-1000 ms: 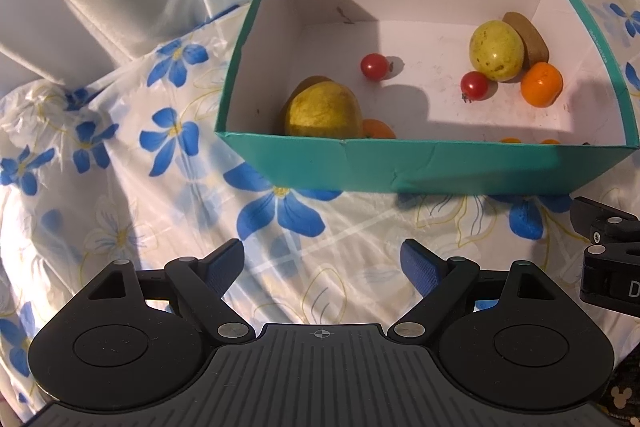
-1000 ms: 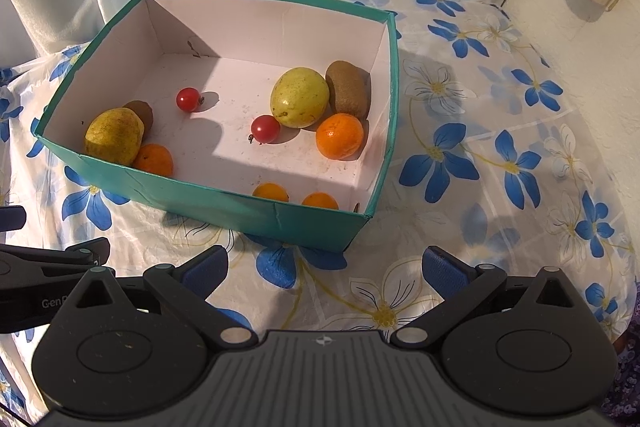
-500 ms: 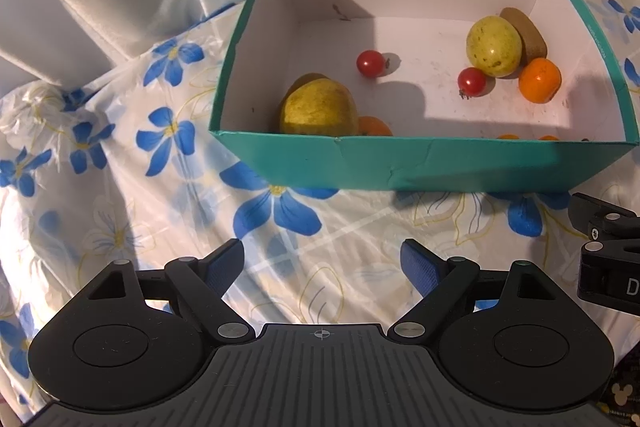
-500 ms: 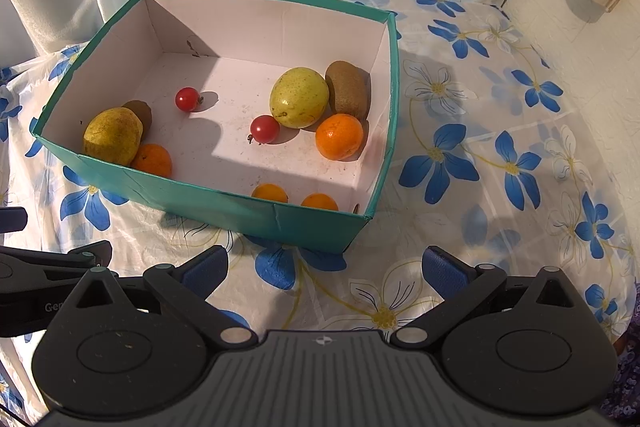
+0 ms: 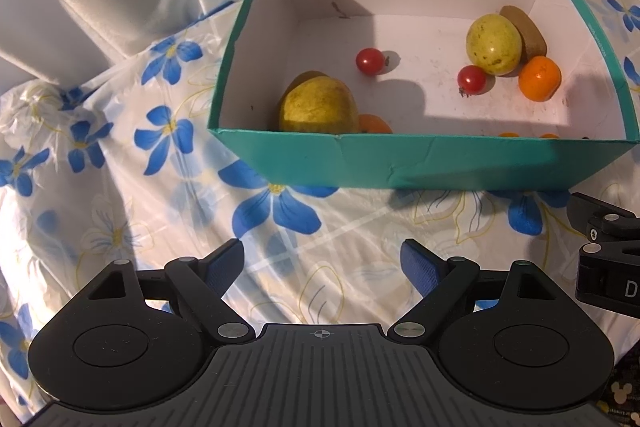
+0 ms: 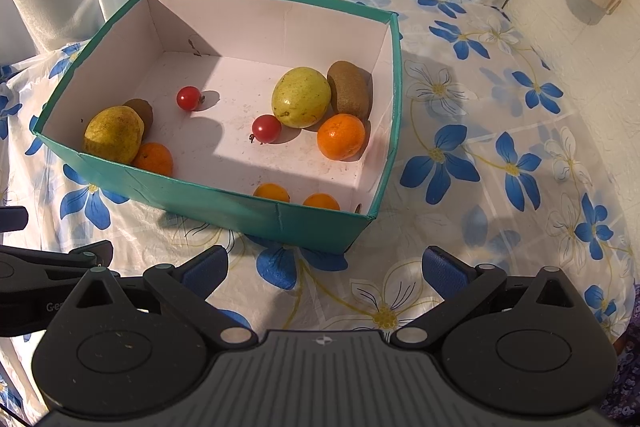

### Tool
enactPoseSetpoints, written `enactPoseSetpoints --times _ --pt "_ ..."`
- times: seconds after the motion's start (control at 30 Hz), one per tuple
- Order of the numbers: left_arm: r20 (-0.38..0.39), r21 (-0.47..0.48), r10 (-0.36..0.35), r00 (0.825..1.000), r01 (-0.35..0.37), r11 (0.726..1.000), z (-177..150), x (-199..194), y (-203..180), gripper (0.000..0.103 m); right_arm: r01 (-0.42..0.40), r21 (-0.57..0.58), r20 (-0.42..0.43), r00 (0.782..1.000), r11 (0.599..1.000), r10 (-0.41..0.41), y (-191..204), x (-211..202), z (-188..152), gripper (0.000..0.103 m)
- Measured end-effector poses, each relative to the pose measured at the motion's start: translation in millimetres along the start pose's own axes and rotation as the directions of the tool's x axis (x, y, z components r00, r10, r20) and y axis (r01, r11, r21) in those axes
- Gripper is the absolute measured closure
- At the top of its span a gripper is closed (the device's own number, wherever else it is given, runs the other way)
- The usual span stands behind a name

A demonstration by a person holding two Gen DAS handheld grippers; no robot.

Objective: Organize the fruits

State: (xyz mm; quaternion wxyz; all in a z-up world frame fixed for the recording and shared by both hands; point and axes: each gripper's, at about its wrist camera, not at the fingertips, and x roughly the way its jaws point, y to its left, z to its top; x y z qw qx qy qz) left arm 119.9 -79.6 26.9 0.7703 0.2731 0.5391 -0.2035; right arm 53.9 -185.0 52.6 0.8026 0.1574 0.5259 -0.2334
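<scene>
- The left gripper (image 5: 322, 261) and right gripper (image 6: 325, 265) hover side by side over the glossy floral tablecloth (image 6: 480, 163), jaws spread wide, gripping nothing.
- The teal cardboard box (image 6: 224, 203), white inside, holds all the fruits: a speckled yellow-green guava (image 6: 301, 97), a fuzzy brown kiwi (image 6: 347, 90), a dimpled orange (image 6: 341, 137) and two glossy cherry tomatoes (image 6: 266, 128).
- A lumpy pear (image 5: 318, 105) sits in the near left corner.
- The front wall cuts off two small orange fruits (image 6: 271, 192).

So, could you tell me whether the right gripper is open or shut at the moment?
Open. The right gripper has its two blue fingertips spread wide apart with only the floral tablecloth between them, short of the teal box.
</scene>
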Motion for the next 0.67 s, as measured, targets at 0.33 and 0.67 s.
enactPoseSetpoints --times 0.33,0.67 --pt "-0.004 0.006 -0.009 1.0 0.009 1.0 1.0 2.3 -0.4 0.013 0.002 -0.002 -0.003 1.0 1.0 -0.002 -0.2 0.8 0.0 0.0" --pt "0.016 0.028 -0.011 1.0 0.01 1.0 -1.0 0.2 -1.5 0.013 0.006 -0.003 0.002 1.0 1.0 -0.006 -1.5 1.0 -0.2 0.0"
